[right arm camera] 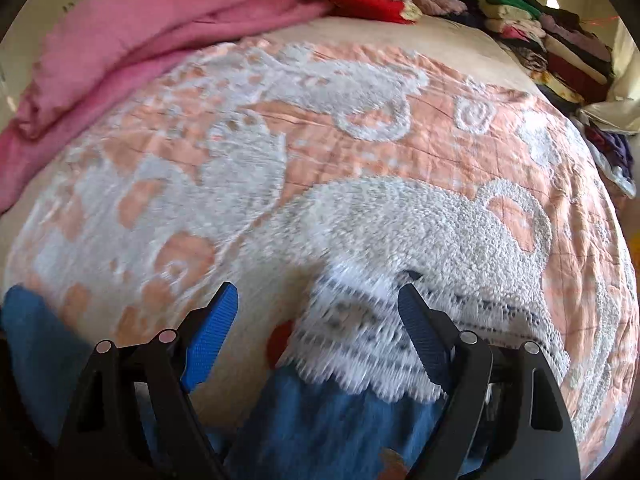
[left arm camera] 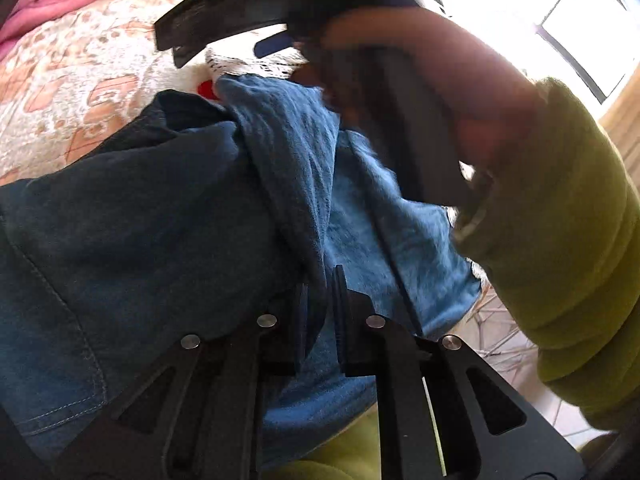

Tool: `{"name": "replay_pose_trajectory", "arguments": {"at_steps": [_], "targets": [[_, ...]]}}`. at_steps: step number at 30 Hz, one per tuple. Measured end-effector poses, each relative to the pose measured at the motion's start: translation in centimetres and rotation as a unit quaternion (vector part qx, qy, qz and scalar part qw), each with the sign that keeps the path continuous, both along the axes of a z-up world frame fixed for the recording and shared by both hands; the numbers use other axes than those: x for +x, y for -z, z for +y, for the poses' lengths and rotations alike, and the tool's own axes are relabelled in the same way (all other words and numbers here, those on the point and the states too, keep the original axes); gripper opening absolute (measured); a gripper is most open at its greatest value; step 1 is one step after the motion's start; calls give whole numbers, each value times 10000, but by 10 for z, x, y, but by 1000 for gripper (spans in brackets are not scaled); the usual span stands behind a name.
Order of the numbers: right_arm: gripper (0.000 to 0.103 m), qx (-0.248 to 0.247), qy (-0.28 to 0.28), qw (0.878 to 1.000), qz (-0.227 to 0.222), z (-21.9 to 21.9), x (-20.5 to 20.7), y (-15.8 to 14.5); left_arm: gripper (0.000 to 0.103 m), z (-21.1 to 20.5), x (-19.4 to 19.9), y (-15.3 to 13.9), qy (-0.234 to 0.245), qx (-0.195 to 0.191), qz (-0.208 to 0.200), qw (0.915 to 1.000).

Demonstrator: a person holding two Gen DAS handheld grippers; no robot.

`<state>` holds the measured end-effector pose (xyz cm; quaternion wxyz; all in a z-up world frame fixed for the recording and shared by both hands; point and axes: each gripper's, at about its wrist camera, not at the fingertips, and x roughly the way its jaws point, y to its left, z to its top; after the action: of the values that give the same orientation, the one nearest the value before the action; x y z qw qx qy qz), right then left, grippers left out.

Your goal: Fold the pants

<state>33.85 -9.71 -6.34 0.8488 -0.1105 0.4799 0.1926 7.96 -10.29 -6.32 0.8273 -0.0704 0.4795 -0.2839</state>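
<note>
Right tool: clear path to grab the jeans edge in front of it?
Probably yes. The right tool is open, and the jeans lie just below its blue pads on the bedspread, nothing between.

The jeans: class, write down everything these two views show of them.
The jeans are blue denim with orange-tan stitching along a seam and a paler inner face where the cloth turns over. They lie bunched and creased on the peach-and-white bedspread, not yet folded flat. The left gripper is shut on a fold of them. The right gripper hangs open above their far edge, touching nothing.
</note>
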Motion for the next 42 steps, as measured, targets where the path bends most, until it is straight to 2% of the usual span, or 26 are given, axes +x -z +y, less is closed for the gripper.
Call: {"name": "replay_pose_trajectory", "arguments": {"at_steps": [2,4,5,7,9,16,21,23,31,36,42], "targets": [[74,-155,87,9998,-16,2,7,9,5,-2,-3,1,47,36,-48,10000],[47,-284,128,9995,-15,0,12,16,5,-3,-6,0,74,60,-91,9999],[44,-210,120,9997,-26,-3,13,18,5,-4,-7,0,97,83,-128,9998],[23,-18,156,9999,-65,-13,12,15,5,-5,-7,-1,115,122,-170,9997],[11,275,188,9994,-84,-23,9,7,5,-4,-8,-1,124,113,-174,9997],[10,1193,502,9908,-398,-89,-35,-41,5,-10,-15,-5,48,254,-308,9992],[10,1536,857,9826,-595,-138,-75,-65,5,-12,-18,-10,9,567,-500,9971],[10,1713,1026,9779,-619,-162,-96,-71,0,-10,-21,-11,39,708,-597,9957],[10,2260,1513,9618,-326,-230,-163,-70,0,4,-17,-20,69,767,-708,9945],[10,2301,1603,9599,68,-243,-197,-55,0,16,-31,-38,208,882,-886,9919],[10,2329,1692,9570,364,-251,-224,-33,0,15,-51,-33,435,1059,-825,9900]]}}
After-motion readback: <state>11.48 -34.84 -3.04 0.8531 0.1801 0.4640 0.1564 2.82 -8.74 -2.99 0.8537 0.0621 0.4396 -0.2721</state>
